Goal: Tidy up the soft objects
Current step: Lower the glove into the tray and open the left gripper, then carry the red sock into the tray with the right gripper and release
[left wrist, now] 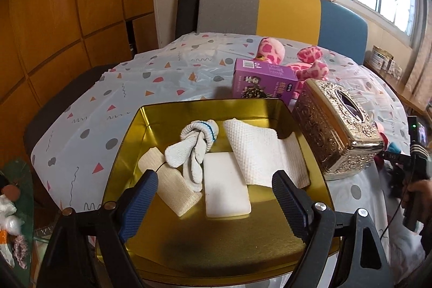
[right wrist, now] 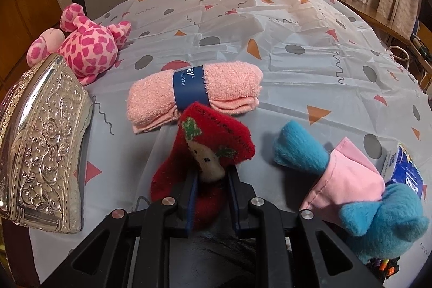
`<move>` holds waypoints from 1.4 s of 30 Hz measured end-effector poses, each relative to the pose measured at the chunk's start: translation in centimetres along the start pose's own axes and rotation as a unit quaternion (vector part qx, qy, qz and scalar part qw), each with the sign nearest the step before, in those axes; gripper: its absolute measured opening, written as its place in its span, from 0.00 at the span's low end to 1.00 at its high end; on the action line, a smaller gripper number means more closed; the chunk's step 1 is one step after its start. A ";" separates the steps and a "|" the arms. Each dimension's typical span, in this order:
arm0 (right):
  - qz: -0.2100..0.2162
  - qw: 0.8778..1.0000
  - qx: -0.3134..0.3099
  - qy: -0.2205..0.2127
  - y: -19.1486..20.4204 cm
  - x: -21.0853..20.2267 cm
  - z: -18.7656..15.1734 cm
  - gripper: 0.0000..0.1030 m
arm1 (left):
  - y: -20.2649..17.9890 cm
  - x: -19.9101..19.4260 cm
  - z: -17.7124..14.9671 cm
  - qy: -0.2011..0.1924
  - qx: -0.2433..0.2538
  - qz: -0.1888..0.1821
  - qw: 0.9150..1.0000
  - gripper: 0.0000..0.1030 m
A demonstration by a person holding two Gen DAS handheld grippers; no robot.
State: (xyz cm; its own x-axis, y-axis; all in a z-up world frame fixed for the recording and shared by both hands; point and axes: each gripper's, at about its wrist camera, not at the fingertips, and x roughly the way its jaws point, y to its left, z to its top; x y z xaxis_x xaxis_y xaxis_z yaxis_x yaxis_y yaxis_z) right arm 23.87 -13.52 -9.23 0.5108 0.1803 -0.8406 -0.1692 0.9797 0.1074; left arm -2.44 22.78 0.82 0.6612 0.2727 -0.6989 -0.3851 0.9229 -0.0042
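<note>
My left gripper (left wrist: 214, 186) is open and empty above a gold tin tray (left wrist: 151, 120). In the tray lie a white knotted sock (left wrist: 193, 146), a beige cloth roll (left wrist: 167, 180), a white sponge block (left wrist: 225, 185) and a white paper towel (left wrist: 259, 150). My right gripper (right wrist: 212, 177) is shut on a red Christmas sock (right wrist: 208, 150) just above the tablecloth. A rolled pink washcloth (right wrist: 194, 93) with a blue band lies just beyond it. A blue plush toy in a pink dress (right wrist: 351, 180) lies to the right. A pink spotted plush (right wrist: 86, 45) lies at the far left.
An ornate silver tissue box (left wrist: 337, 126) stands right of the tray and shows at left in the right wrist view (right wrist: 43, 142). A purple carton (left wrist: 263, 80) stands behind the tray. A tissue pack (right wrist: 405, 169) lies at far right. A chair (left wrist: 270, 10) stands behind the table.
</note>
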 end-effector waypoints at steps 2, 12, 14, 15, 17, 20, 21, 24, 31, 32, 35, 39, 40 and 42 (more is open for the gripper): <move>-0.007 1.000 -0.010 0.002 0.3 0.0 -0.1 0.18 | 0.0 -0.2 0.0 -0.004 0.005 -0.001 1.000 0.84; -0.004 1.000 0.013 0.027 1.0 -1.2 -0.6 0.12 | 0.6 -0.8 -0.5 -0.006 0.000 -0.015 1.000 0.85; 0.002 1.000 0.023 0.021 1.0 -1.9 -0.4 0.10 | 0.8 -0.7 -0.6 -0.003 -0.003 -0.019 1.000 0.85; 0.004 1.000 0.025 0.018 1.1 -2.3 -0.3 0.10 | 0.9 -0.7 -0.7 -0.002 -0.004 -0.021 1.000 0.85; 0.003 1.000 0.021 0.014 1.4 -2.9 0.1 0.09 | 1.1 -0.6 -0.9 0.000 -0.006 -0.023 1.000 0.85; 0.006 1.000 0.021 0.004 1.7 -3.8 0.8 0.08 | 1.5 -0.5 -1.1 0.002 -0.014 -0.026 1.000 0.85; 0.008 1.000 0.021 0.002 1.8 -4.1 1.1 0.08 | 1.8 -0.5 -1.2 0.003 -0.018 -0.029 0.999 0.85; 0.016 1.000 0.022 -0.007 2.2 -5.0 2.0 0.08 | 2.1 -0.5 -1.3 0.004 -0.022 -0.032 0.999 0.85; 0.007 1.000 0.014 -0.024 4.1 -5.9 5.2 0.08 | 2.2 -0.6 -1.6 0.003 -0.019 -0.032 0.999 0.85; 0.006 1.000 0.015 -0.027 4.4 -6.1 5.7 0.08 | 2.2 -0.6 -1.7 0.004 -0.018 -0.032 0.999 0.85; 0.006 0.999 0.013 -0.043 6.2 -6.6 8.0 0.08 | 2.2 -0.6 -1.7 0.006 -0.018 -0.032 0.999 0.85; 0.038 0.997 -0.009 -0.071 11.0 -8.0 10.9 0.08 | 2.4 -0.7 -2.0 0.007 -0.018 -0.031 0.999 0.85; 0.051 0.995 -0.019 -0.078 12.5 -8.4 11.4 0.08 | 2.5 -0.7 -2.0 0.009 -0.019 -0.030 0.999 0.85; 0.085 0.991 -0.049 -0.089 16.0 -9.4 11.8 0.08 | 2.8 -0.6 -2.1 0.010 -0.021 -0.027 0.999 0.85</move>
State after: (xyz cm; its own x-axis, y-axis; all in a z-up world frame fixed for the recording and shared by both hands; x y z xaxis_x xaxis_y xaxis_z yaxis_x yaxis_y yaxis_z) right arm 26.28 1.52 6.65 0.6071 0.3630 -0.7069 -0.3414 0.9224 0.1805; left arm -5.28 24.60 -0.28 0.6689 0.2175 -0.7108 -0.3770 0.9234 -0.0723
